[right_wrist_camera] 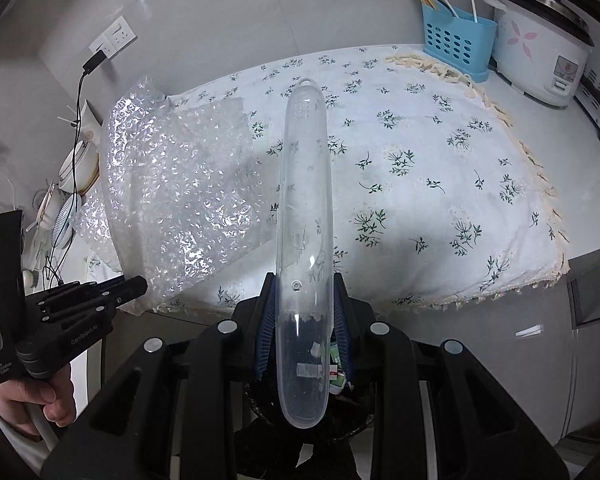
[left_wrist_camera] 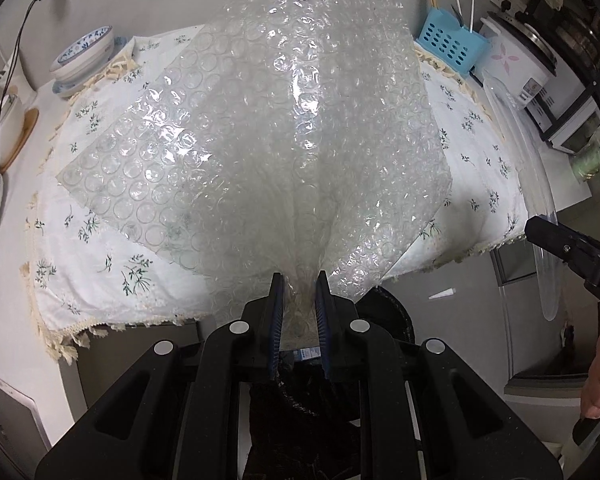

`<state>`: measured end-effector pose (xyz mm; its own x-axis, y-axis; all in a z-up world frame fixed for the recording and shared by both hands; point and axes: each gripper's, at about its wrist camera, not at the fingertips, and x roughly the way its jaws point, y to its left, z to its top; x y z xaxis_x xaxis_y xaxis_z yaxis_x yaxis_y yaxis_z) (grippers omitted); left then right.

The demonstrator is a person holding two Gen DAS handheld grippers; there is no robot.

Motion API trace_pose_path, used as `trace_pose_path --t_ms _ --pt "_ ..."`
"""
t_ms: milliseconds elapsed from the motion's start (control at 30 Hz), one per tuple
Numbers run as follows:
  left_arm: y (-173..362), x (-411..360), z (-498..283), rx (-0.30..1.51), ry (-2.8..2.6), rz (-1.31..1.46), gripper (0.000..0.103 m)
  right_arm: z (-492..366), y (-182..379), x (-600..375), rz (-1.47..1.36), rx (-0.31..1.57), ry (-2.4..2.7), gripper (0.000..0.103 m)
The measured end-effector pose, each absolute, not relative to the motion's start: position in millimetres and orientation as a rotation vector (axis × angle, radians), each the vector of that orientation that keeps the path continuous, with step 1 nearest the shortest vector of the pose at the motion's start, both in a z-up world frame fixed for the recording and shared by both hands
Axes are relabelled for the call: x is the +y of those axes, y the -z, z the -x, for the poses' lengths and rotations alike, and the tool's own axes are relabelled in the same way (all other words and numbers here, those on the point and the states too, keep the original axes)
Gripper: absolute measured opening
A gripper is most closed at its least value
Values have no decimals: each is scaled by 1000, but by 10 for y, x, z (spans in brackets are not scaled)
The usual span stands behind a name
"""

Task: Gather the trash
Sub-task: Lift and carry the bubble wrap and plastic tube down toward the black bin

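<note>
Left gripper clamped on a gathered corner of bubble wrap; sheet fans out ahead across floral tablecloth. Right gripper clamped around a clear plastic case, long axis running forward and well past the fingertips.

Directly beneath both grippers: dark bag mouth, some small packaging already inside. Likely step: carry both items back off the counter and drop into that bag.

Advice for the step:
- Keep grip on wrap until trailing sheet clears the cloth edge; otherwise likely to drag the cloth along.
- Bunch or lower wrap first, since loose sheet could drape over the bag mouth and block the case.
- Tip case end-down before release; too long to go in flat.

Surroundings, outward: blue utensil caddy and rice cooker far ahead to the right; stacked bowls ahead left; black cable hanging at far left. None in the direct path; cable worth avoiding on the left side.
</note>
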<state>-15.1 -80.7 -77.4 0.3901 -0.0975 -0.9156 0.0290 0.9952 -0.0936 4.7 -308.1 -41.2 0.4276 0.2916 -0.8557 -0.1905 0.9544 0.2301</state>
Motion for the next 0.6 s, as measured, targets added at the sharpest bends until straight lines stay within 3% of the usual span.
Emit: trace_pose_path --t_ms 600 --pt "1080 -1171 838 1216 101 72 15 501 720 -3322 -57 1120 -328 26"
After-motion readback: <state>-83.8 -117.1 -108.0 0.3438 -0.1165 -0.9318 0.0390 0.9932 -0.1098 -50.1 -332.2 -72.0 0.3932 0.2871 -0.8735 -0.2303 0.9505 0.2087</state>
